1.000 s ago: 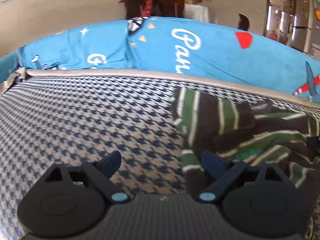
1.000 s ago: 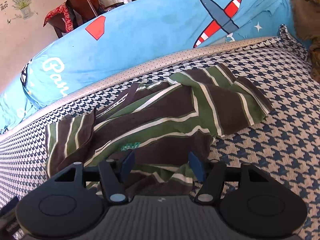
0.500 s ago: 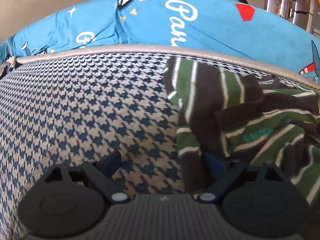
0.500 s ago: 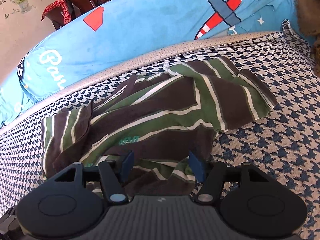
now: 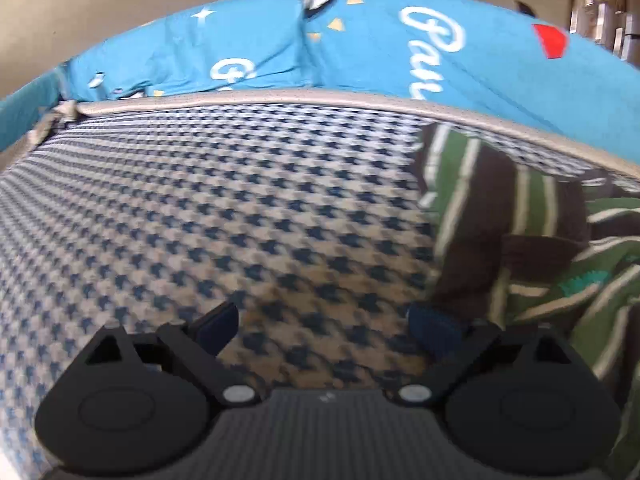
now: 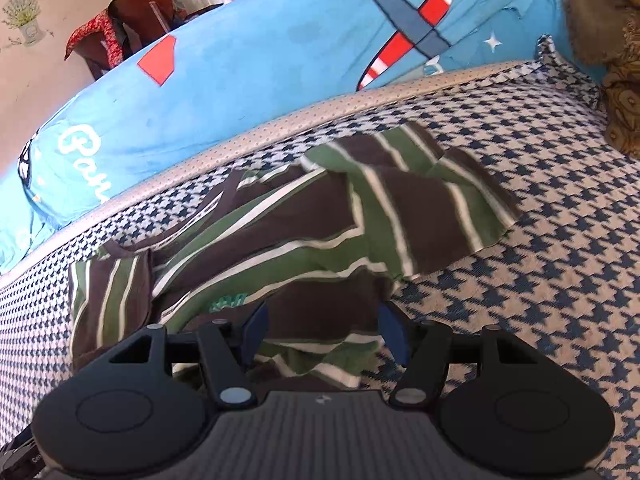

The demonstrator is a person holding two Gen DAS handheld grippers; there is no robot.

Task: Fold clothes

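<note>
1. Right wrist view: striped shirt lies crumpled on the houndstooth cover, bunched and overlapping itself, one sleeve flung out to the right. No neat fold visible; judged at the very start, everything left to do.
2. Right gripper: jaws spread wide, hanging over the shirt's near hem, holding nothing.
3. Left gripper: jaws spread wide over bare cover, shirt edge just beside its right finger; nothing held.
4. Count: one garment, two grippers, one blue printed cushion along the back, one brown patterned fabric item far right.
</note>
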